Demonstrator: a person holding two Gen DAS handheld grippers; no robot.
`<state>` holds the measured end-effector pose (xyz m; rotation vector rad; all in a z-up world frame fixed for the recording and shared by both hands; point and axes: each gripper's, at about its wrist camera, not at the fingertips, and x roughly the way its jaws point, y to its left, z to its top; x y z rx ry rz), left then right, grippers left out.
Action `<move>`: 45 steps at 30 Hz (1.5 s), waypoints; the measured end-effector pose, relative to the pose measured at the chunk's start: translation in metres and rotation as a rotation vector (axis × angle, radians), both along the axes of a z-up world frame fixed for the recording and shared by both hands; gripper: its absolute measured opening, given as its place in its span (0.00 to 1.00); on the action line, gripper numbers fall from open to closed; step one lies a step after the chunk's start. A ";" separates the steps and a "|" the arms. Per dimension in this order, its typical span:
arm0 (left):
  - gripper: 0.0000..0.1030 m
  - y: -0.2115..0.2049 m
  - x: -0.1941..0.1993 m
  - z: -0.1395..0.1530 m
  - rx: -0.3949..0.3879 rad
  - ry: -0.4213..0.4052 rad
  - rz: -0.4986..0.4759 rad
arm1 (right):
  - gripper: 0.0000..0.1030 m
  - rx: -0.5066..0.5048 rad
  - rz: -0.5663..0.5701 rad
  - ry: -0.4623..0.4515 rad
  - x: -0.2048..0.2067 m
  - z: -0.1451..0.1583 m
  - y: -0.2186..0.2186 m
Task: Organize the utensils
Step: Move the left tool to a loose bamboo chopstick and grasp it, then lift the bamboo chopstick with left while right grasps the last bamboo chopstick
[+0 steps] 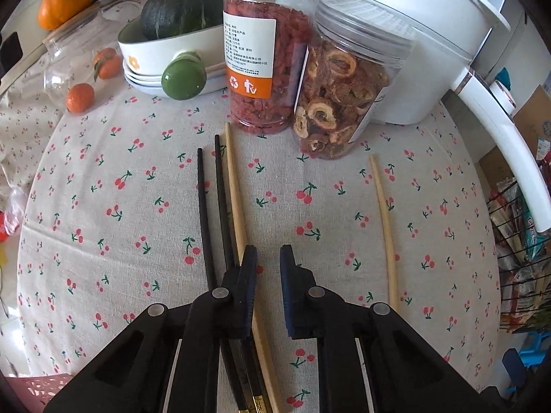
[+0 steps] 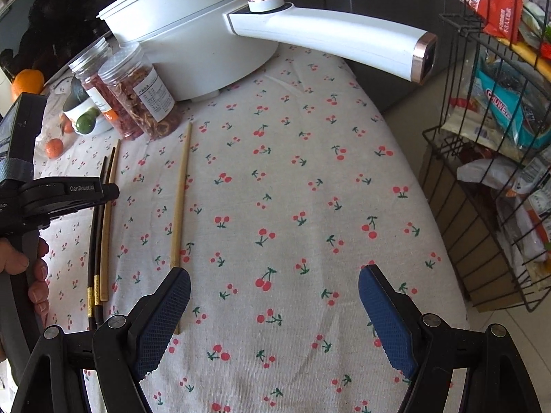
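Two black chopsticks and one light wooden chopstick lie side by side on the cherry-print tablecloth. A second wooden chopstick lies apart to the right. My left gripper is open just above the cloth, its left finger over the first wooden chopstick, nothing held. In the right wrist view the lone wooden chopstick runs to my right gripper's left finger. My right gripper is wide open and empty. The left gripper shows over the three grouped chopsticks.
Two clear jars of dried food stand behind the chopsticks. A white electric pot with a long handle sits at the back. Bowls with a squash, oranges and a glass jar stand at the left. A wire snack rack is beside the table's right edge.
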<state>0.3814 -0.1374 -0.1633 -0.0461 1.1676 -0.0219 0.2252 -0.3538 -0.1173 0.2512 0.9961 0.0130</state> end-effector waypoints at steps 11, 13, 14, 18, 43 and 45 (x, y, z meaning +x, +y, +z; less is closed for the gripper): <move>0.12 -0.002 0.012 0.007 0.092 -0.041 0.053 | 0.81 -0.007 0.004 0.009 0.005 -0.003 0.001; 0.12 -0.001 0.011 0.004 0.092 -0.026 0.055 | 0.81 -0.010 0.007 0.012 0.006 -0.004 0.001; 0.12 -0.001 0.011 0.003 0.088 -0.021 0.054 | 0.81 -0.010 0.009 0.014 0.007 -0.005 0.002; 0.12 -0.001 0.015 -0.001 0.094 -0.017 0.047 | 0.81 -0.009 0.013 0.018 0.008 -0.006 0.003; 0.07 -0.017 -0.046 0.020 0.017 -0.083 -0.098 | 0.81 0.053 -0.041 0.003 0.017 -0.006 -0.008; 0.07 -0.017 -0.072 0.032 -0.022 -0.115 -0.140 | 0.80 0.072 -0.045 -0.004 0.022 -0.008 -0.009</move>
